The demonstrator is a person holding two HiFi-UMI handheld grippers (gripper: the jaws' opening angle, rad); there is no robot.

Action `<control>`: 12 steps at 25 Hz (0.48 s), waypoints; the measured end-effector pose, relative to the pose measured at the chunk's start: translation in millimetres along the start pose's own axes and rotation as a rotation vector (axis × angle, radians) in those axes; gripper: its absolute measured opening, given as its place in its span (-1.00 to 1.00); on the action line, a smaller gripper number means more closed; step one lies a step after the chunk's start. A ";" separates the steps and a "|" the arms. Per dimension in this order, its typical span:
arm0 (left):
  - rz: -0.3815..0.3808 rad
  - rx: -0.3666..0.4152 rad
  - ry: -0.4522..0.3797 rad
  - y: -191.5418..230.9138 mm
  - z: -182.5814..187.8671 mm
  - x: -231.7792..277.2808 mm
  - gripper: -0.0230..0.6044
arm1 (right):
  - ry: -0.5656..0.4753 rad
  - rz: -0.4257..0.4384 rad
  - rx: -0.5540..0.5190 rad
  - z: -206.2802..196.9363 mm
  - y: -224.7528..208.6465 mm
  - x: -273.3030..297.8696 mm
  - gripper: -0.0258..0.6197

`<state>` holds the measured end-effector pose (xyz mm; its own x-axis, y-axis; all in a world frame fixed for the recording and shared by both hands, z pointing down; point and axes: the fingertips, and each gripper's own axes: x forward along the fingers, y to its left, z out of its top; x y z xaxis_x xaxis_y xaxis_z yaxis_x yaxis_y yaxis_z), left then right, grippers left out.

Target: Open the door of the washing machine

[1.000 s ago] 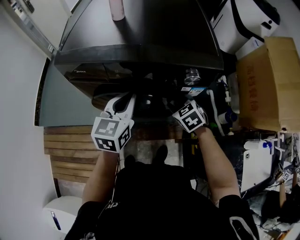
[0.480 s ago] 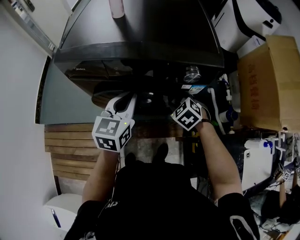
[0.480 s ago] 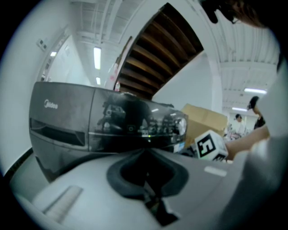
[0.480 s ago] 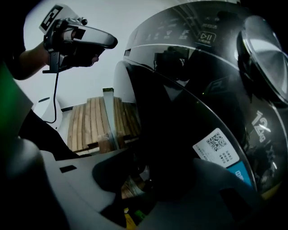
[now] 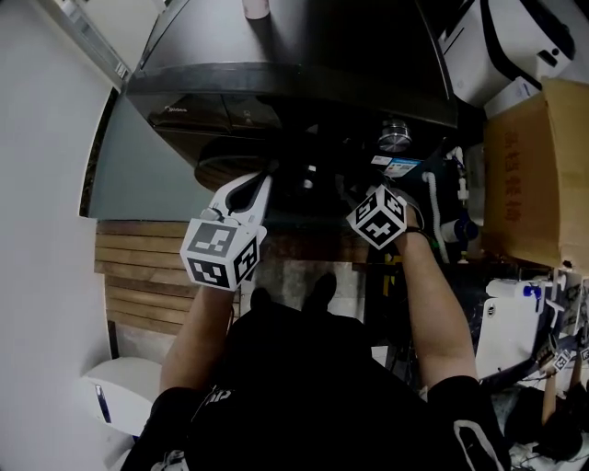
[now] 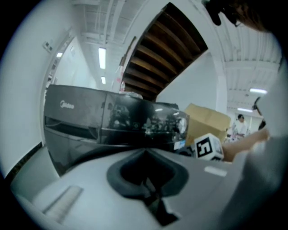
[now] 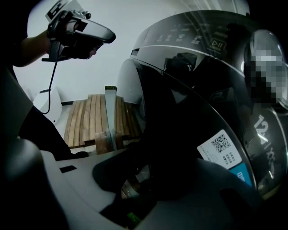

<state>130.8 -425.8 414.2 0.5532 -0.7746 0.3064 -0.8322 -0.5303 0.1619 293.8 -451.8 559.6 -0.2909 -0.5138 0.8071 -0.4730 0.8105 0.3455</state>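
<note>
The dark washing machine [image 5: 294,83] stands in front of me in the head view. Its round glass door [image 7: 189,117] fills the right gripper view. My right gripper [image 5: 357,191] is at the door's right edge. Its jaws have just been closing, and they now rest shut on the door's rim [image 7: 148,179], which fills the gap between them. My left gripper [image 5: 262,181] hangs in front of the machine's left half, shut and holding nothing, clear of the door. The same shut left gripper [image 6: 146,155] points at the control panel [image 6: 90,112].
A cardboard box [image 5: 543,175] and a white appliance [image 5: 515,46] crowd the right side. Wooden slats [image 5: 138,276] lie on the floor at the left beside a white wall. A pink bottle [image 5: 258,7] stands on top of the machine. A white container [image 5: 120,405] sits at the lower left.
My right gripper has rolled about its own axis at the door's edge, so its marker cube shows another face. The left gripper has barely moved.
</note>
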 end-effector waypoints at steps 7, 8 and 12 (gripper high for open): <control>0.000 0.003 0.008 6.5 -9.5 -22.8 -0.90 | 0.019 -0.016 0.032 -1.4 -0.5 -0.6 -0.47; -0.001 0.003 0.008 7.4 -10.0 -25.5 -0.90 | 0.017 -0.026 0.043 -2.0 -0.5 -0.9 -0.46; -0.001 -0.002 0.007 15.2 -10.5 -37.1 -0.90 | -0.001 -0.070 0.078 -1.5 -0.1 -1.2 -0.41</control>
<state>97.3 -401.5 415.2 0.5540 -0.7717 0.3124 -0.8316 -0.5305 0.1643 295.5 -450.9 559.3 -0.2559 -0.5687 0.7817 -0.5551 0.7485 0.3628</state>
